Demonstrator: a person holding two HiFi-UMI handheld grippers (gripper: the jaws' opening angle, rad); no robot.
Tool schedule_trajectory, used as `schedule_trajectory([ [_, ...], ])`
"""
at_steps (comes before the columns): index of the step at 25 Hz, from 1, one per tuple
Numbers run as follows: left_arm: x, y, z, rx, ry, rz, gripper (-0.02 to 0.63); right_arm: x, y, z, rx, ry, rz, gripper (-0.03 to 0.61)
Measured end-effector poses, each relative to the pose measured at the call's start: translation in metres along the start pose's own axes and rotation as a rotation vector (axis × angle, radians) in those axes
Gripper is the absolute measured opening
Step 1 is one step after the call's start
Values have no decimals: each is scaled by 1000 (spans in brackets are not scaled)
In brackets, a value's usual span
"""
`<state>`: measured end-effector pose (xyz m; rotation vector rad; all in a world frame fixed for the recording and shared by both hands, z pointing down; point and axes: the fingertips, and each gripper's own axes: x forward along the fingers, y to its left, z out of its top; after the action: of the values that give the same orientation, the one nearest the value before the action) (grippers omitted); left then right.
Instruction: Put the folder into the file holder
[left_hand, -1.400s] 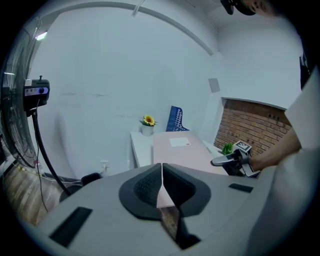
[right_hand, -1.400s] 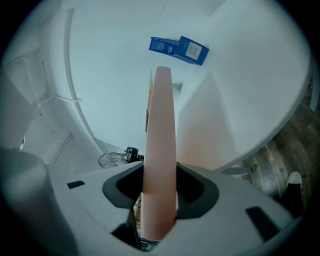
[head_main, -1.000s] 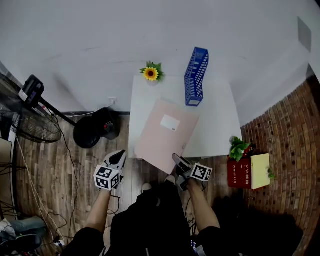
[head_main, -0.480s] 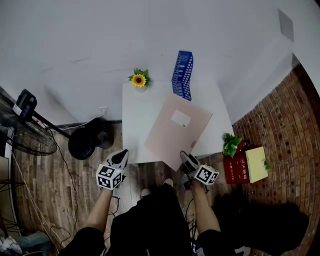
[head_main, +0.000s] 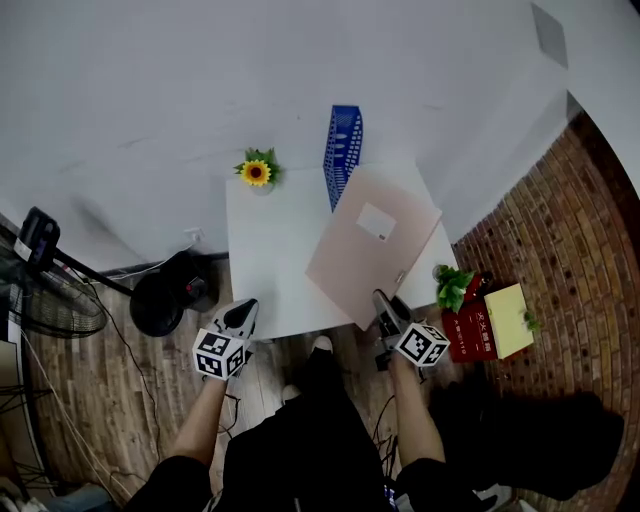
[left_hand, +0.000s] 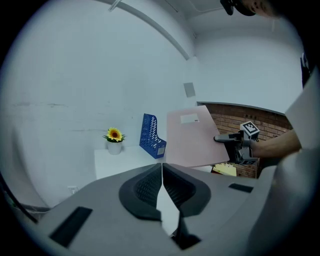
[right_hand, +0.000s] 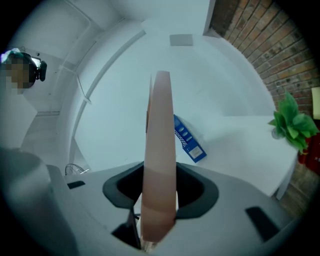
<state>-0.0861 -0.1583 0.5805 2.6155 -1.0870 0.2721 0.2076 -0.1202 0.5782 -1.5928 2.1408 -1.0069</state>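
Note:
A pink folder (head_main: 372, 242) with a white label hangs in the air over the white table (head_main: 270, 270), held by its near corner in my right gripper (head_main: 388, 305), which is shut on it. In the right gripper view the folder (right_hand: 159, 150) stands edge-on between the jaws. The blue file holder (head_main: 342, 150) stands at the table's far edge, just beyond the folder's far corner. My left gripper (head_main: 236, 318) hovers at the table's near left corner, its jaws shut with nothing between them. The left gripper view shows the folder (left_hand: 195, 137), the file holder (left_hand: 151, 136) and my right gripper (left_hand: 225, 139).
A potted sunflower (head_main: 256, 172) stands at the table's far left. A small green plant (head_main: 452, 287) sits at the table's right edge, with red and yellow boxes (head_main: 490, 322) on the brick floor beyond. A fan (head_main: 60, 290) and its black base (head_main: 165, 300) stand to the left.
The folder, held in my right gripper, has swung to the right and farther out, toward the file holder. The left gripper has stayed where it was.

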Motion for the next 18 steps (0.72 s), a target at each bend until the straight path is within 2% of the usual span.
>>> schedule_trajectory([
  [10, 63, 19, 25, -1, 9, -12, 25, 46, -17, 73, -107, -59, -38, 183],
  [18, 119, 44, 57, 0, 7, 18, 26, 94, -31, 142, -209, -109, -55, 183],
])
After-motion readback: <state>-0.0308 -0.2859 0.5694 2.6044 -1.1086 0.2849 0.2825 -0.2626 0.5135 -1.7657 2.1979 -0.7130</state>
